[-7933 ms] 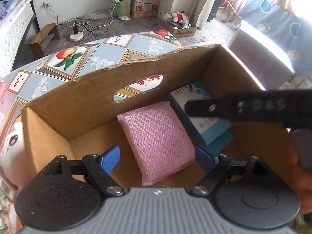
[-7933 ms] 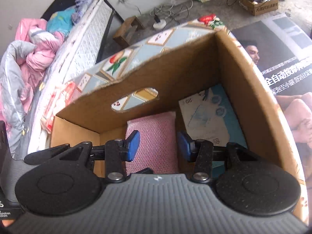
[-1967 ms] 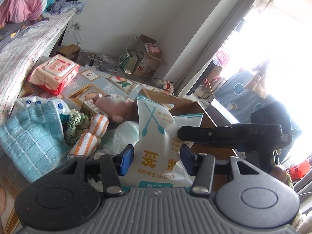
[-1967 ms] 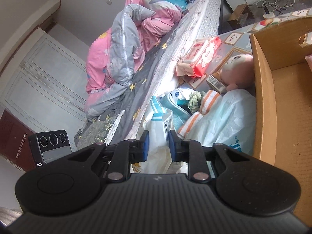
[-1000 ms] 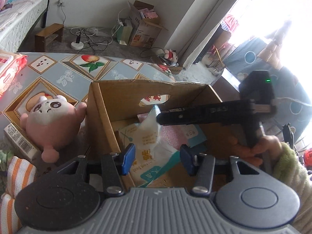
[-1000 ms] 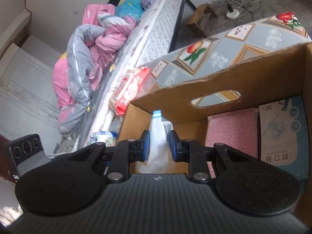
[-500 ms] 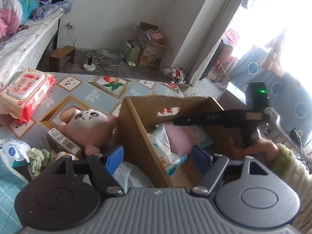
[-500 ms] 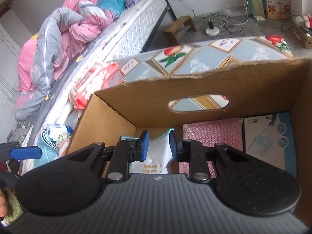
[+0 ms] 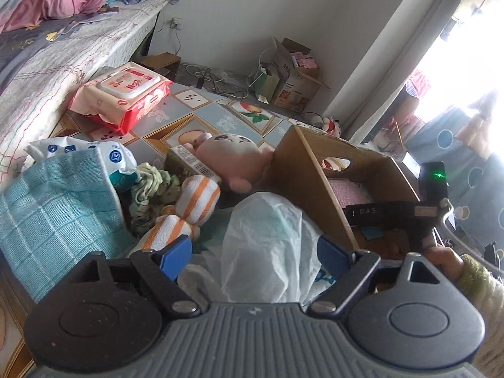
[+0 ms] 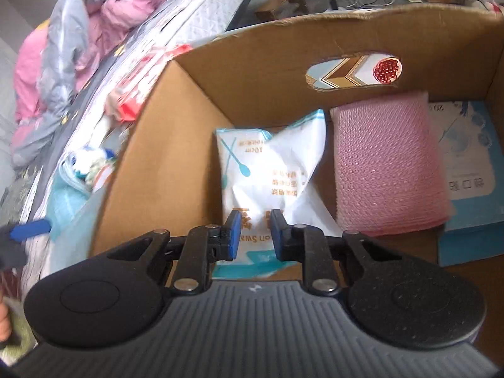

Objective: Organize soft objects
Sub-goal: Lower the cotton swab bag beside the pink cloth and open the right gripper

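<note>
Two grippers are at work here. The left gripper (image 9: 254, 253) hangs over a pile of soft things outside the box (image 9: 310, 186), and its jaws are opening wide. A thin white bag (image 9: 267, 245) lies under the gap, but the blue pads do not touch it.

The right gripper (image 10: 253, 234) points down into the box (image 10: 176, 145). Its jaws are closing and the gap is narrow. A white swab bag (image 10: 267, 173) lies on the box floor near the left wall, and its near end shows in the gap between the pads. I cannot tell if the pads pinch it.

In the box, just right of the swab bag, lies a pink pad (image 10: 387, 163). A blue carton (image 10: 469, 170) is at the far right.

Outside, left of the box, a pink plush (image 9: 233, 157) leans on the box wall. Nearer lie a striped cloth (image 9: 192, 208) (orange and white), a green rag (image 9: 151, 186) and a blue towel (image 9: 47, 217). A red wipes pack (image 9: 123, 94) sits farther off by the bed (image 9: 47, 50).

A hand (image 9: 444, 258) in a fuzzy sleeve holds the right gripper.
</note>
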The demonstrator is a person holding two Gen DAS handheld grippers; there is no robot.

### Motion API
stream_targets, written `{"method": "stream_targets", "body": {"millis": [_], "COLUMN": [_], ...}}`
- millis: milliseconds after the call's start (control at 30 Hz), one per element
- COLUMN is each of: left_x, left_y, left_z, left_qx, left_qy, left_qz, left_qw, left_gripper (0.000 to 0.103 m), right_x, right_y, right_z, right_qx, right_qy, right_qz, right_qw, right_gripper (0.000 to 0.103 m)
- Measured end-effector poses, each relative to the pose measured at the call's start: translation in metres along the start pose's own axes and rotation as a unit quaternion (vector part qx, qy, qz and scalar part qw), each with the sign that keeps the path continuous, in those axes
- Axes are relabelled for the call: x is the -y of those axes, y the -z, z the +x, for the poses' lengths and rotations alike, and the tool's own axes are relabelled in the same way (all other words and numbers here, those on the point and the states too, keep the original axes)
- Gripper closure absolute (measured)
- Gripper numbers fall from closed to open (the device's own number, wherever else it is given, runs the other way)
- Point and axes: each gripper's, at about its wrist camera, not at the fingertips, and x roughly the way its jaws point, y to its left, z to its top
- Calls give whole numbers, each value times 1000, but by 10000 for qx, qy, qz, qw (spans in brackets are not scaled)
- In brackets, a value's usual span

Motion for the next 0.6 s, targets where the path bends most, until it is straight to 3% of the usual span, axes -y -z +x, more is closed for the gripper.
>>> {"method": "stream_targets", "body": {"millis": [267,600], "left_x": [-4,1], "left_y": [6,17], "left_z": [-2,-4], "left_qx": [7,-38], "left_qy": [31,40], "left_qz": [45,109], "left_qw": [10000,9999], "left_gripper": [15,15], "right_x": [5,6], "right_y": [4,0], "right_z": [9,13], "right_qx": [300,561], "right_qy": [123,165], "right_qz": [329,169], "right_qw": [9989,9981], "right_gripper": [90,90]}}
